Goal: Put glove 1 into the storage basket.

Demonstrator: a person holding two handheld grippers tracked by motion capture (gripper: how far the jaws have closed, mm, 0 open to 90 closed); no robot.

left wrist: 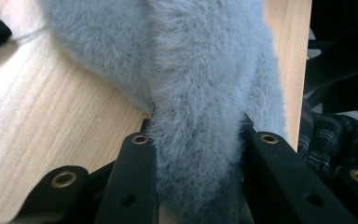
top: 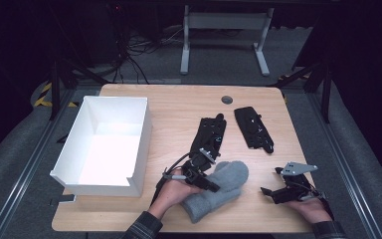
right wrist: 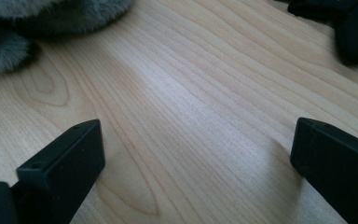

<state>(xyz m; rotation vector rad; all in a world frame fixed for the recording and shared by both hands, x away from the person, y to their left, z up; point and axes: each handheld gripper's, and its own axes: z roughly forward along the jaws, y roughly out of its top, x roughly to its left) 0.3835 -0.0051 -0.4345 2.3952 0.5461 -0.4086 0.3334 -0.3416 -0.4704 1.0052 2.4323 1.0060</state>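
Two grippers work at the table [top: 179, 109]: the left gripper [left wrist: 196, 140] pinches a grey fuzzy mitten [top: 219, 189] lying near the front edge, while the right gripper [right wrist: 196, 149], jaws spread wide, rests over bare wood.

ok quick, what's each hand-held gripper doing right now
Left hand-held gripper: closed on the grey fuzzy mitten.
Right hand-held gripper: open, holding nothing, jaws wide apart over the bare table.

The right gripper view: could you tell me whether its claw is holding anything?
No, the right claw stands wide open over bare wooden table, with the grey mitten lying apart at the upper left.
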